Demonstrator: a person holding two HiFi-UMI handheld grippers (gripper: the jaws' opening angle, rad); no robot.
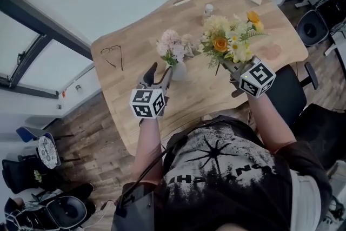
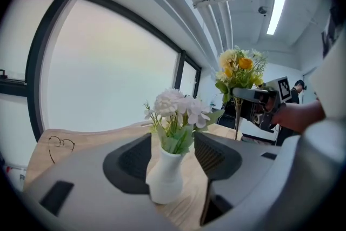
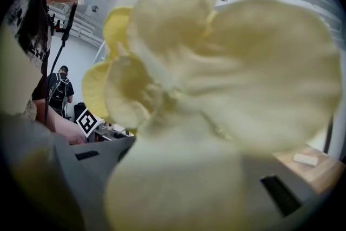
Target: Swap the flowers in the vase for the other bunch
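Now the vase (image 2: 165, 181) should be clamped low by the left tool (image 2: 173, 138), wide around it; the yellow bunch (image 1: 230, 40) is held by the right tool (image 1: 227, 65).

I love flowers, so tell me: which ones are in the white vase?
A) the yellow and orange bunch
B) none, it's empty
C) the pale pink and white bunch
C: the pale pink and white bunch stands in the white vase, while the yellow and orange bunch is held beside it in the right hand-held gripper.
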